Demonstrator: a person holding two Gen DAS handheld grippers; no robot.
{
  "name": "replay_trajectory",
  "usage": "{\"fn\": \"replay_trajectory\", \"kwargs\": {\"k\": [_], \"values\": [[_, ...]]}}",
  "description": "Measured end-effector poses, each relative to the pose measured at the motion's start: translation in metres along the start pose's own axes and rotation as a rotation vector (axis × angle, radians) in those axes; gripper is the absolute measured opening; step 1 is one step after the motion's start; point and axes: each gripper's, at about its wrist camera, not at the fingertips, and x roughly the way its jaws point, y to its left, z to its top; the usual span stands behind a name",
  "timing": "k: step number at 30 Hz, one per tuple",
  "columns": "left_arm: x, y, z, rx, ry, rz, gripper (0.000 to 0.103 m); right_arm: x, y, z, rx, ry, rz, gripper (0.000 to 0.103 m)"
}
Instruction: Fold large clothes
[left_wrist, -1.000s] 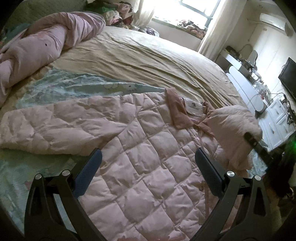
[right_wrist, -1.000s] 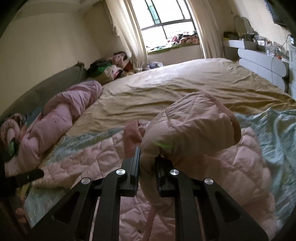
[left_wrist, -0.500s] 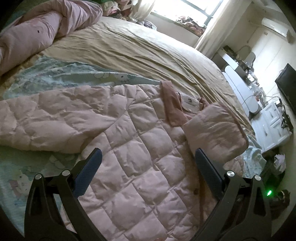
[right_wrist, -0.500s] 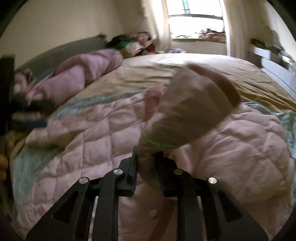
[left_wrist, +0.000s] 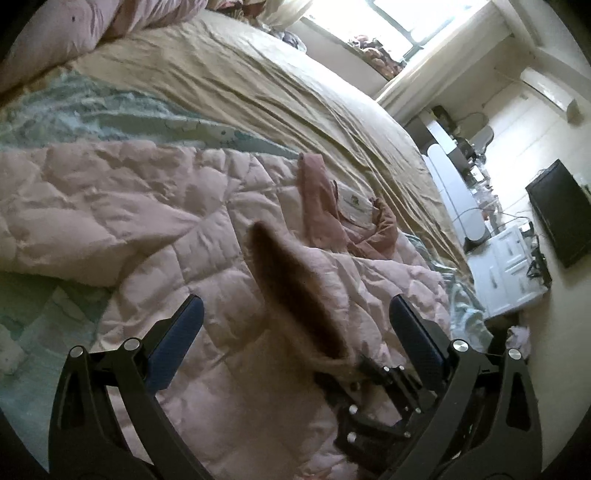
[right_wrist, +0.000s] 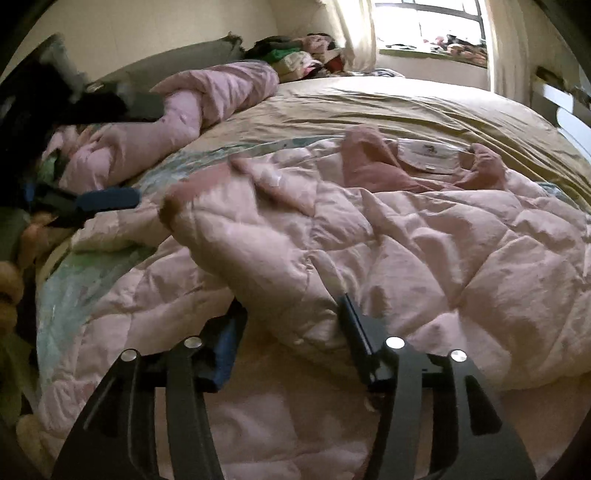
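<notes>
- Since the earlier frames the right gripper (right_wrist: 291, 332) has let go: its jaws, then clamped on the sleeve (right_wrist: 236, 236), now stand apart, and the sleeve lies folded across the jacket (right_wrist: 424, 258) instead of hanging in the air.
- Both views have also swung lower and closer to the jacket.
- Between the right jaws, the sleeve's upper part rests loose on the quilted body; its cuff (right_wrist: 173, 206) lies ahead and left of them. I judge it was laid there to bring the sleeve inward, the first fold of the task.
- Left gripper (left_wrist: 295, 325) hovers with jaws wide apart and nothing in them, over the jacket's lower part; it seems kept ready for the next grasp.
- In the left view the right gripper (left_wrist: 373, 373) shows between the jaws, low and to the right, with the blurred sleeve (left_wrist: 291, 288) running up from it.
- Ahead of both pairs of jaws lies the collar (right_wrist: 424, 158) with its white label (left_wrist: 354, 206), so the jacket sits front-up, spread on the bed (left_wrist: 277, 85).
- Left of the left jaws the other sleeve (left_wrist: 92, 206) stretches out flat, not yet folded; it looks like the next piece to bring in.
- Puffy filling may let the folded sleeve spring back or slide.
</notes>
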Motion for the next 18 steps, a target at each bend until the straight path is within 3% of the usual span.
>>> {"fn": "replay_trajectory", "kwargs": {"k": [3, 7, 10, 14, 16, 18], "values": [[0.014, 0.002, -0.003, 0.02, 0.039, 0.042, 0.094, -0.014, 0.002, -0.003, 0.021, -0.011, 0.059, 0.065], [0.037, 0.013, -0.013, -0.019, 0.094, 0.052, 0.094, -0.052, -0.016, -0.007, 0.062, -0.053, 0.045, 0.068], [0.056, 0.02, -0.02, -0.029, 0.119, 0.09, 0.094, -0.077, -0.035, -0.012, 0.092, -0.065, -0.016, 0.068], [0.07, 0.02, -0.023, -0.008, 0.119, 0.074, 0.094, -0.112, -0.071, -0.028, 0.133, -0.076, -0.127, 0.068], [0.073, 0.014, -0.022, 0.026, 0.106, 0.069, 0.068, -0.123, -0.087, -0.033, 0.154, -0.074, -0.183, 0.068], [0.078, 0.004, -0.022, 0.086, 0.111, 0.153, 0.033, -0.135, -0.109, -0.036, 0.201, -0.085, -0.224, 0.068]]}}
